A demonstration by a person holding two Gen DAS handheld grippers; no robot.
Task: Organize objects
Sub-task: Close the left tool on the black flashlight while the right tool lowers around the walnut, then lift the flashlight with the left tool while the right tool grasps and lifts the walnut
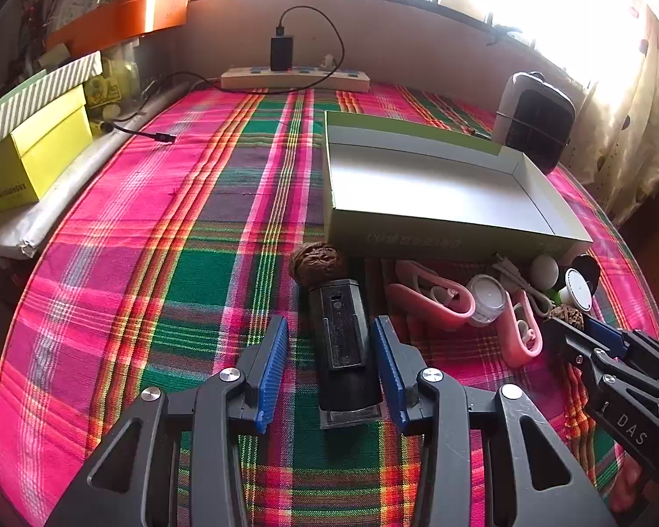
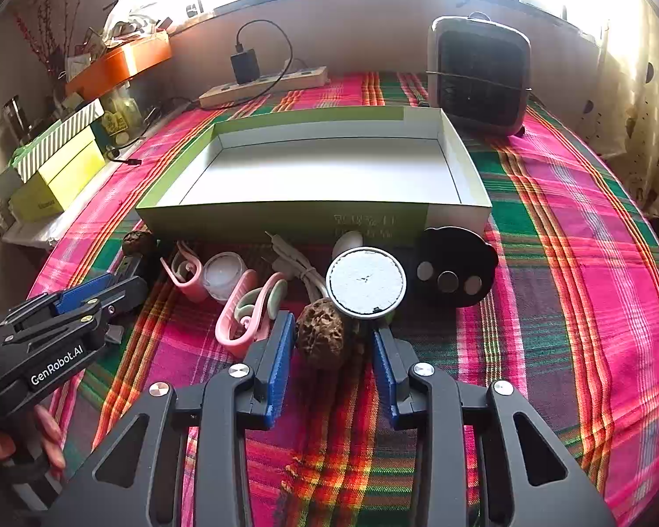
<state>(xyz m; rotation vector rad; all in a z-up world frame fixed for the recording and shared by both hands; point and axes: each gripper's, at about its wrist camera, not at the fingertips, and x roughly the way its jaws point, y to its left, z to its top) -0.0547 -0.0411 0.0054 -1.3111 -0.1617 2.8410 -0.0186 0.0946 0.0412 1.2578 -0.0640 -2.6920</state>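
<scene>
My left gripper stands open astride a black hair trimmer lying on the plaid cloth; the right pad is close to it and a gap shows on the left. A walnut sits just beyond the trimmer. My right gripper is open around a second walnut, with a gap on the walnut's right side. Ahead lie two pink clips, a small white jar, a white round disc, a black paw-shaped piece and a white cable. Behind them stands the open green-and-white box, nothing inside.
A small heater stands at the back right, a power strip with a charger against the far wall. Yellow and striped boxes are stacked at the left edge, with a loose cable end beside them. A hand holds the left gripper.
</scene>
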